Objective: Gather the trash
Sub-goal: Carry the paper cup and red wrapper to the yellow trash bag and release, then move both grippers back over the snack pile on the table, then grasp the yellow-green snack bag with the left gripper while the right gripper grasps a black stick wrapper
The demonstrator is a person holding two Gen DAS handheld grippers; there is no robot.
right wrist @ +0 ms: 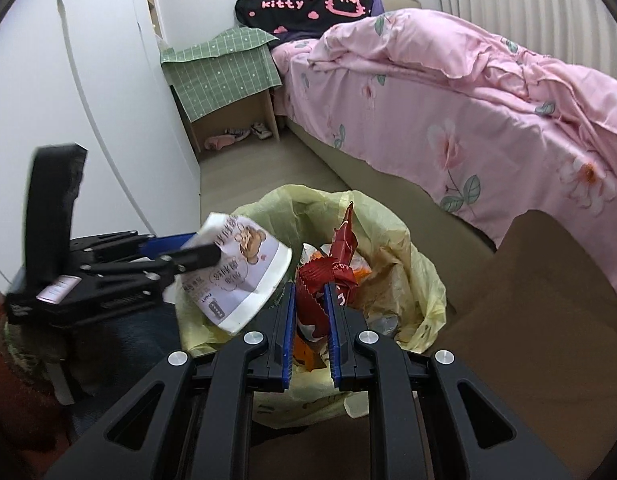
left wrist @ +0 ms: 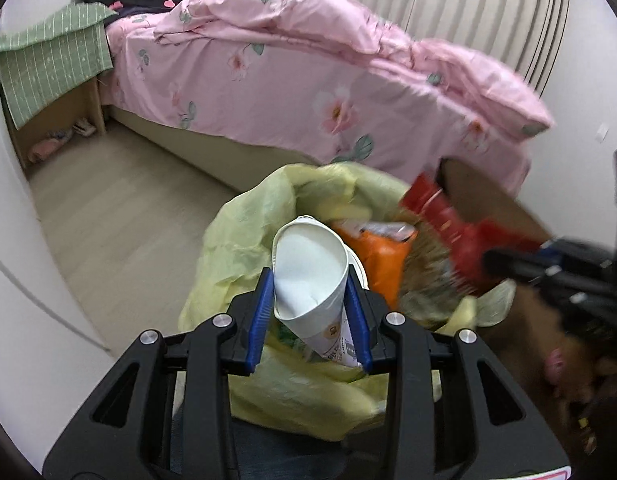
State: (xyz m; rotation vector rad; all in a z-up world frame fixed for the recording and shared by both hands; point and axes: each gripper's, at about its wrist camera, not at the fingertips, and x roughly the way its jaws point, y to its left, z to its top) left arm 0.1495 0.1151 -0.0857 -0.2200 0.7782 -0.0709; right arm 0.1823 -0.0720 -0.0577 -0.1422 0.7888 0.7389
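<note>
Bedroom floor: left claw (left wrist: 310,312) pinches paper cup (left wrist: 308,276), right claw (right wrist: 310,320) red wrapper (right wrist: 328,276).

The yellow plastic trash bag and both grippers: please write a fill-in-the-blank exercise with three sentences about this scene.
1. The left gripper is shut on a squashed white paper ____.
2. The right gripper is shut on a crinkled ____ foil snack wrapper.
3. Both items hang over the open yellow plastic trash bag, where an ____ snack packet already lies.

Missing words: cup; red; orange
</note>
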